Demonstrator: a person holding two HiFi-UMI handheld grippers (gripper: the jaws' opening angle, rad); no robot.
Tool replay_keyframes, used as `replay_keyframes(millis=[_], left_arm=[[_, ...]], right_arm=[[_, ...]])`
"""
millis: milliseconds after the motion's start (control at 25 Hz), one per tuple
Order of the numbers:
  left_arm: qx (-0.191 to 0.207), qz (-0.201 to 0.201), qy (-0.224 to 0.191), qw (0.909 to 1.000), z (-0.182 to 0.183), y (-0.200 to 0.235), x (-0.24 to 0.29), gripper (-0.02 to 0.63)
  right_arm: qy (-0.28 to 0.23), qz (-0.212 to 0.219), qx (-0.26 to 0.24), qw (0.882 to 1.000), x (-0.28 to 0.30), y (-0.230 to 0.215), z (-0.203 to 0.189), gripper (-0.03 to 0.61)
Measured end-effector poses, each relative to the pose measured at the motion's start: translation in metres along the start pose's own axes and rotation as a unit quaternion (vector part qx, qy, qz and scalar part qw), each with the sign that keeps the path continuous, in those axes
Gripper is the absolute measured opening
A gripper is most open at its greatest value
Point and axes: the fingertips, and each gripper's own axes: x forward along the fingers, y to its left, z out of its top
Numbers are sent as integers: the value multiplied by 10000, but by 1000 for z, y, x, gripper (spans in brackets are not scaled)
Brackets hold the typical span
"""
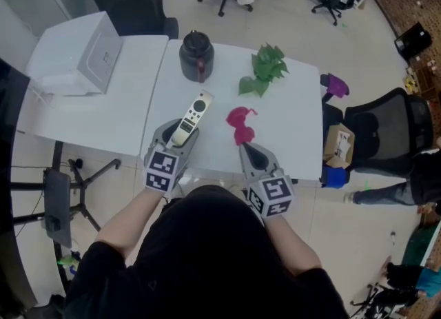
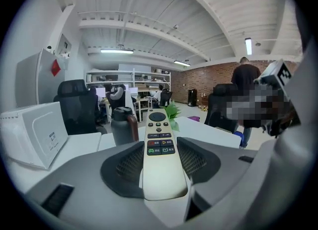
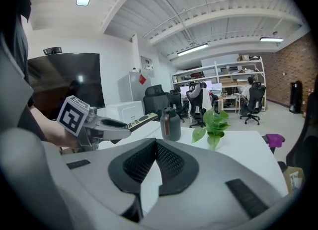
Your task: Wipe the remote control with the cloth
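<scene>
My left gripper (image 1: 180, 136) is shut on the lower end of a cream remote control (image 1: 192, 118), which points away over the white table (image 1: 296, 138). In the left gripper view the remote (image 2: 161, 159) lies between the two pads, buttons up. A crumpled magenta cloth (image 1: 240, 124) lies on the table just past the tips of my right gripper (image 1: 245, 149). The right gripper (image 3: 155, 144) is shut with nothing between its pads; the cloth is hidden in that view. The left gripper (image 3: 99, 124) with the remote (image 3: 141, 119) shows there at the left.
A dark jug (image 1: 196, 54) stands at the table's far side, with a green plant sprig (image 1: 265, 68) to its right. A white box-like appliance (image 1: 86, 52) sits on the adjoining table at left. A purple object (image 1: 335, 85), a black office chair (image 1: 386, 131) and a cardboard box (image 1: 337, 144) are at the right edge.
</scene>
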Motion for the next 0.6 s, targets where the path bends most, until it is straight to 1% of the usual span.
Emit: replay_keyframes(millis=[280,520,600], left_arm=[[147,-161,-295,9993,29,-22,-26,210],[438,-191,-417,9980,37,-27,-36,210],[511,-190,-429,9976,37,-29,-38,210]], right_arm=[[56,-98,4,9999,8,-7,-9,9],[405,-226,-145,9988,32,-27,-29,11],[537,-287,-179,9980,44,-38,-36,68]])
